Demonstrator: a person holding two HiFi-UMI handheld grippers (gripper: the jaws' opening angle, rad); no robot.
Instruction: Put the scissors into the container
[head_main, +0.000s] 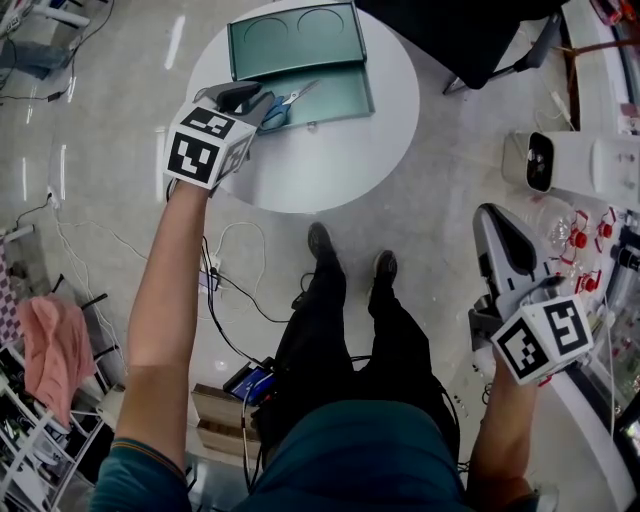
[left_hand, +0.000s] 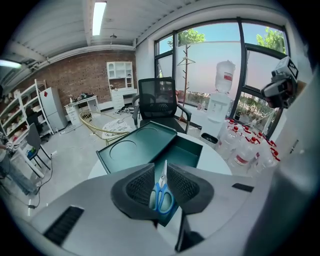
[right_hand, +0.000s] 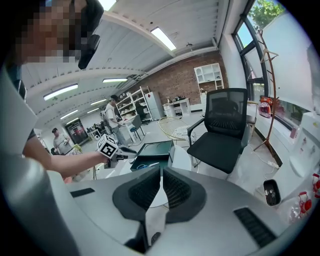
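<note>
Seemingly our left hand-held gripper (left_hand: 160, 172) pinched the scissors (left_hand: 162, 181) over the container's (left_hand: 135, 147) front left corner; lowering before release we judged wisest. The right hand-held gripper (right_hand: 161, 176) hung closed, empty.

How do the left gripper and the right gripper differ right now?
The left gripper reaches over the white table at the green container; the right gripper is held at the person's side, off the table. The left jaws stand slightly apart with blue scissors showing between them; the right jaws are together, on nothing. Both carry a marker cube.
</note>
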